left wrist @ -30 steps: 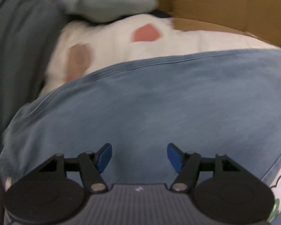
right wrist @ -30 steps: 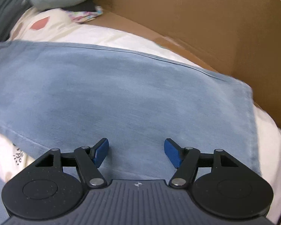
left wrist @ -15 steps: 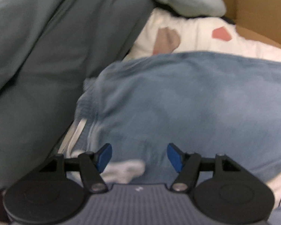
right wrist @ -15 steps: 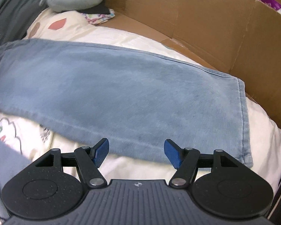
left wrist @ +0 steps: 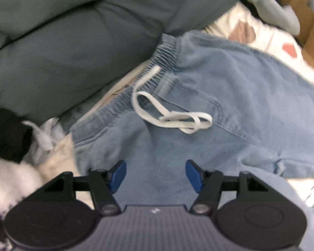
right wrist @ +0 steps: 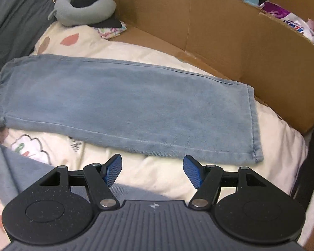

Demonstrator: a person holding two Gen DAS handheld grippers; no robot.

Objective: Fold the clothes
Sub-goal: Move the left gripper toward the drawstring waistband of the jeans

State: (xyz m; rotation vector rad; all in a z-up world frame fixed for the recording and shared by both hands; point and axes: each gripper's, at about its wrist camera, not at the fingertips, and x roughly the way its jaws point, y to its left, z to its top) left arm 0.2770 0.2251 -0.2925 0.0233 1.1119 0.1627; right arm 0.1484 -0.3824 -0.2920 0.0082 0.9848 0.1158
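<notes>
jeans (right wrist: 123, 106) lying ahead, soft, floppy, fairly heavy | left hand-held gripper (left wrist: 156, 175) and right hand-held gripper (right wrist: 152, 172) gaping, holding nothing | grip waistband (left wrist: 123, 102), hem (right wrist: 253, 123)

Soft indoor light, left view motion-blurred, fisheye-bent edges

- No text, number or brand reads clearly anywhere.
- The white and purple package (right wrist: 291, 19) behind the cardboard wall (right wrist: 219, 29) bears blue printing, too small to read.
</notes>
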